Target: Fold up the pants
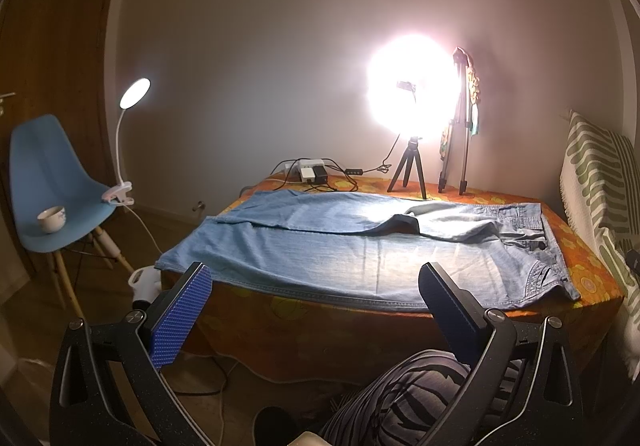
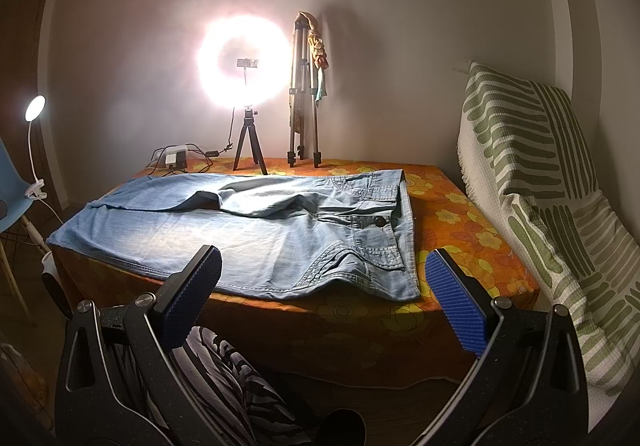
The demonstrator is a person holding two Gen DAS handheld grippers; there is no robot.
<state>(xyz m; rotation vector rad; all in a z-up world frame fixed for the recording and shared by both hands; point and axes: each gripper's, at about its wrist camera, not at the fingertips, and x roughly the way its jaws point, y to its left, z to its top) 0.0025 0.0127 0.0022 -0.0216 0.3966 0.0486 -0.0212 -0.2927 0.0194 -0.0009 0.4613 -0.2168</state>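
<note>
Light blue jeans (image 1: 340,258) lie flat across the table with the orange flowered cloth (image 1: 576,246), waistband to the right, legs to the left. The far leg is partly folded over near the crotch. My left gripper (image 1: 316,278) is open and empty, held in front of the table's near edge by the near leg. In the right wrist view the jeans (image 2: 248,234) show with the button and waistband at right. My right gripper (image 2: 324,266) is open and empty, in front of the near edge by the waistband corner.
A ring light on a small tripod (image 1: 408,170), a folded tripod (image 1: 460,150) and a power strip with cables (image 1: 312,172) stand at the table's back. A blue chair (image 1: 48,182) with a cup and clip lamp is left. A green-patterned cushion (image 2: 532,174) is right.
</note>
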